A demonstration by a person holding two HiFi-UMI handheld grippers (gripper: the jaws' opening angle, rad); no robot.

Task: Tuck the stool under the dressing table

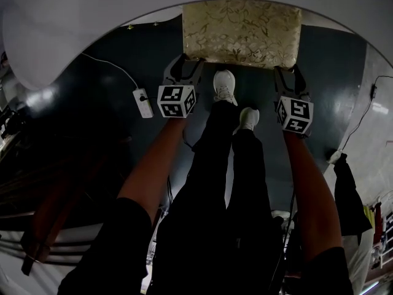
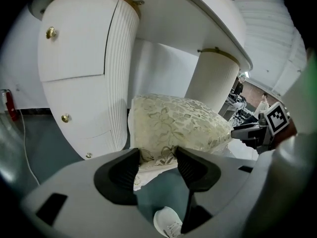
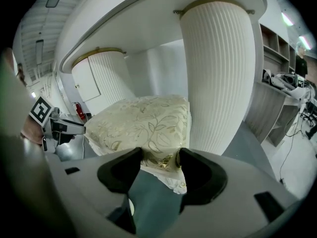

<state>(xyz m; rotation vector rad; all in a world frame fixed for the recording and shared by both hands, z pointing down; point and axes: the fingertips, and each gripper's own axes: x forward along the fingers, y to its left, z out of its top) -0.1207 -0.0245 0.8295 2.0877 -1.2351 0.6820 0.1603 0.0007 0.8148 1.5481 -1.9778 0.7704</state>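
At twelve o'clock in the head view, the stool (image 1: 242,32) sits with its gold-leaf cushion partly beneath the white top of the dressing table (image 1: 61,23); only its near half shows. It stands in the gap between the two ribbed pedestals, the drawer pedestal (image 2: 74,63) at its nine o'clock and the round column (image 3: 218,73) at its three. That looks like the reason for a grip on both sides: one gripper per near corner holds the seat square for a straight push. The left gripper (image 1: 182,71) takes the corner at seven o'clock of the cushion and the right gripper (image 1: 288,82) the corner at five. Down the left gripper's own view, the jaws stand moderately apart and clamp the cushion's corner fabric between them. The right gripper does the same, pinching the hem at its corner. The person's white shoe (image 1: 225,85) is planted just short of the stool, between the two tools. By my read, the tuck is partly done.
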